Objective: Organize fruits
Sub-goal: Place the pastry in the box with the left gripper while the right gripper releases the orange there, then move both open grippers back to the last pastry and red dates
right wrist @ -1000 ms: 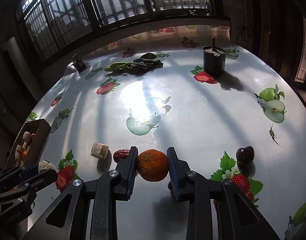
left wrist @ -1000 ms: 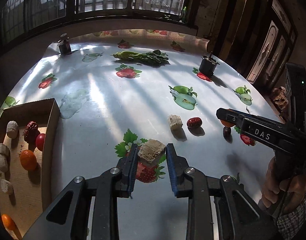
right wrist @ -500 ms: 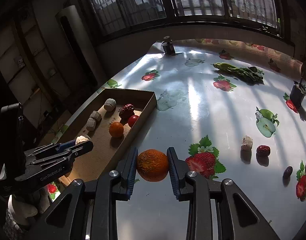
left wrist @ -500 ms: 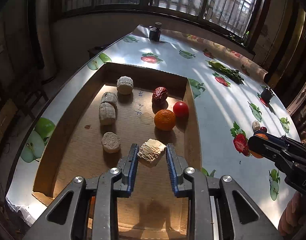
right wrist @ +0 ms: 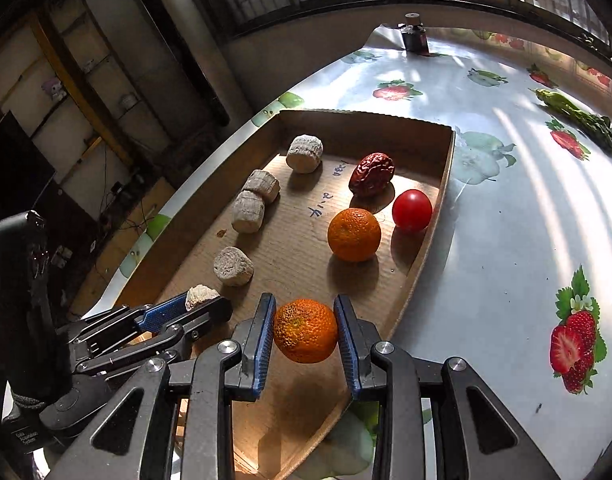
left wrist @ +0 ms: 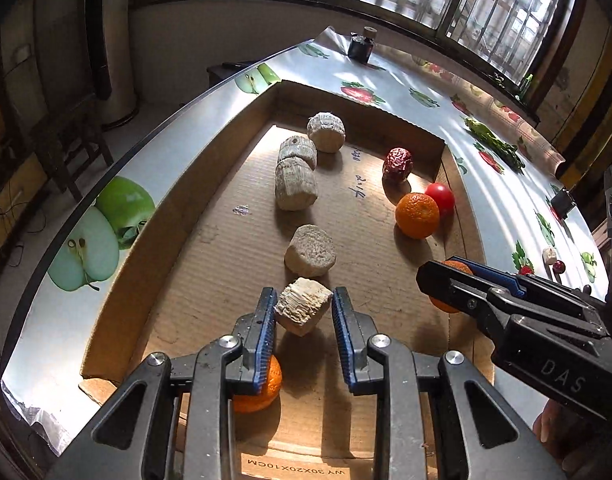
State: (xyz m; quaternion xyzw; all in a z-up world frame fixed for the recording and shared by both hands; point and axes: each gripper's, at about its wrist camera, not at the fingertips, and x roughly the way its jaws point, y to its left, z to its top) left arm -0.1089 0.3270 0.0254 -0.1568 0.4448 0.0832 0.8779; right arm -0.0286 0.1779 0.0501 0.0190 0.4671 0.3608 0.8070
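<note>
Over the box: both claws hang w/ fruit, above the cardboard box (right wrist: 434, 208) floor.
Orange: the held orange (right wrist: 305, 330) sits btwn the right claw (right wrist: 305, 336) pads; pads look to touch it on both sides, so it's gripped.
Pale chunk: the pale chunk (left wrist: 302, 305) is pinched in the left claw (left wrist: 303, 312), shut on it.
Which way: straight down is bare box floor for each. The chunk hangs at the near end of the pale row (left wrist: 295, 184); the orange hangs near the other orange (right wrist: 354, 234) and red tomato (right wrist: 412, 210).
Next: prob. lower a bit, then let go.
Table: more bits wait far off on the fruit-print table (right wrist: 526, 208).
</note>
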